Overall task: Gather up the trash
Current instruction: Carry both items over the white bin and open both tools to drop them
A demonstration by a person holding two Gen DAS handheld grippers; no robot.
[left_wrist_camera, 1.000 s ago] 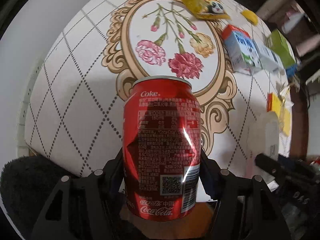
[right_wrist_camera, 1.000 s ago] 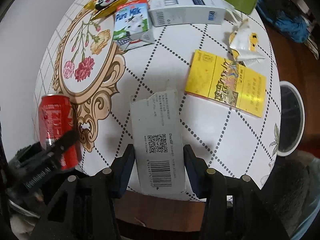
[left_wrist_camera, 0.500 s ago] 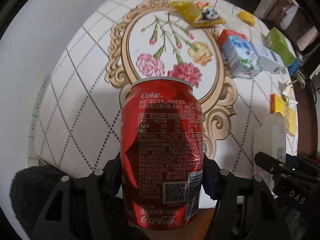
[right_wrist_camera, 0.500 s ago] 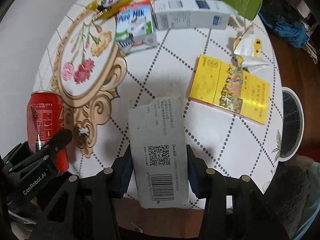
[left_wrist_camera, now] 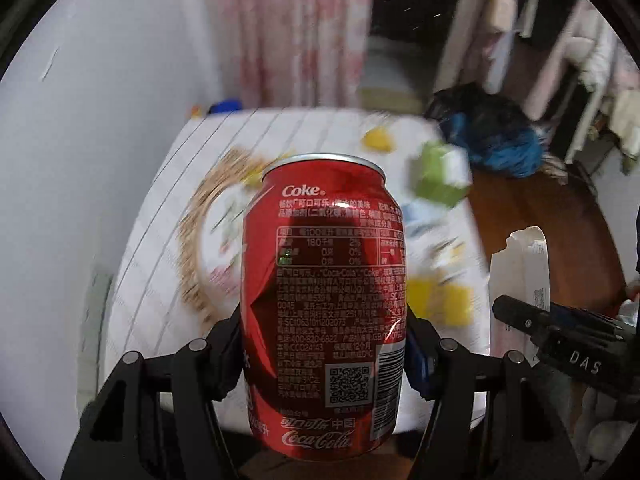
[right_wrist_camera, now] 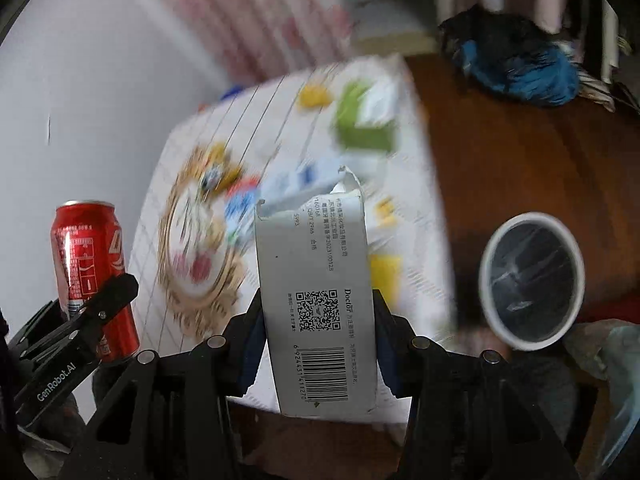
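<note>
Left hand-held gripper (left_wrist_camera: 324, 344) clamped on an upright red can (left_wrist_camera: 324, 304), held above the near edge of the bench (left_wrist_camera: 152, 240). Right hand-held gripper (right_wrist_camera: 318, 332) clamped on a torn grey carton (right_wrist_camera: 316, 296), its open end away from the camera. Blurred litter lies on the patterned bench behind both. A white-rimmed bin (right_wrist_camera: 532, 280) stands on the floor right of the bench.

Can (left_wrist_camera: 324, 304): glossy metal, dented. Box (right_wrist_camera: 320, 300): matt grey card, torn top. Tools (left_wrist_camera: 324, 344): matt black plastic. Floor (right_wrist_camera: 520, 152): polished wood. Tabletop (left_wrist_camera: 152, 280) cover blurred, possibly cloth.
</note>
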